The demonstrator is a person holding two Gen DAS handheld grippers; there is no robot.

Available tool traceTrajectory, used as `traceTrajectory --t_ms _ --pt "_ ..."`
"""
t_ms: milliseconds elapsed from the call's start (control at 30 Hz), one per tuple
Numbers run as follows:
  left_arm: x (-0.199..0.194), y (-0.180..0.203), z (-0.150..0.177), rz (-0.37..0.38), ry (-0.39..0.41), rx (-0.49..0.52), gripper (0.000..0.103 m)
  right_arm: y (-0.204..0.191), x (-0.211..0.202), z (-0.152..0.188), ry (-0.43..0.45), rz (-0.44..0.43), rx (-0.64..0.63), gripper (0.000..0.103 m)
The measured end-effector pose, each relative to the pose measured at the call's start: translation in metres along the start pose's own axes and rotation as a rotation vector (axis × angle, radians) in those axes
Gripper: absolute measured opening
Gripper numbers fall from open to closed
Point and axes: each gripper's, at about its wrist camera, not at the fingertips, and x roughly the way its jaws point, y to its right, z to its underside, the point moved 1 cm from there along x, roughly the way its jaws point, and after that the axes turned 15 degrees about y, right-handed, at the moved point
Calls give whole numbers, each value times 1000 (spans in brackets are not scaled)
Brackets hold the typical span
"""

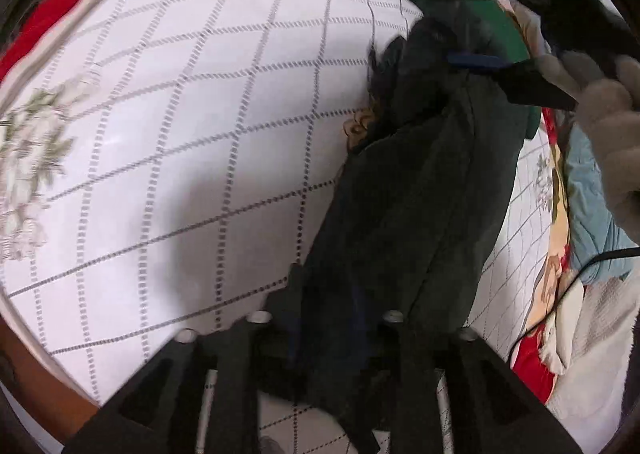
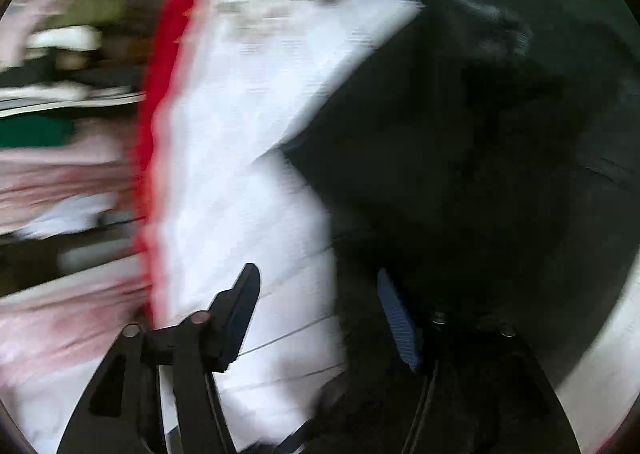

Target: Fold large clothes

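Two wrist views are given. From the left wrist, the left tongs (image 1: 336,318) are seen parted, with a fold of the dark garment (image 1: 412,190) lying between the fingers; whether the pads press on it cannot be told. The garment is stretched ahead of these tongs across the white quilted bedspread (image 1: 192,102). At its far end the right tongs (image 1: 520,66) are seen, held by a gloved hand (image 1: 612,106), with a green garment (image 1: 508,34) just beyond.

From the right wrist, heavily blurred, the right tongs (image 2: 316,310) are seen standing apart. Bedspread (image 2: 248,182) is seen between them, the dark garment (image 2: 480,174) ahead and beside the right finger.
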Motion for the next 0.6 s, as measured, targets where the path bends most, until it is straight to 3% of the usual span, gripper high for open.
traceTrajectory --t_ms 33,67,100,200,300,367,467,600 --pt "-4 0 -2 -8 10 -4 89 3 -12 -1 3 -45 7 64" --pt "-7 2 -3 -14 22 -9 102 7 -26 -2 24 -55 7 64" --pt "-9 5 -4 -22 43 -15 103 14 -42 -4 56 -50 0 65" --pt "11 18 -9 -78 50 14 103 61 -90 -12 166 103 -20 67" --pt "47 26 -14 -162 62 31 103 137 -126 -22 237 253 26 67" --pt "67 18 -14 -207 39 17 103 179 -133 -26 248 262 73 67" --pt "84 6 -15 -192 20 -52 103 234 -124 -34 224 175 150 67" --pt "82 7 -18 -209 28 -41 103 260 -80 -32 153 -105 235 67"
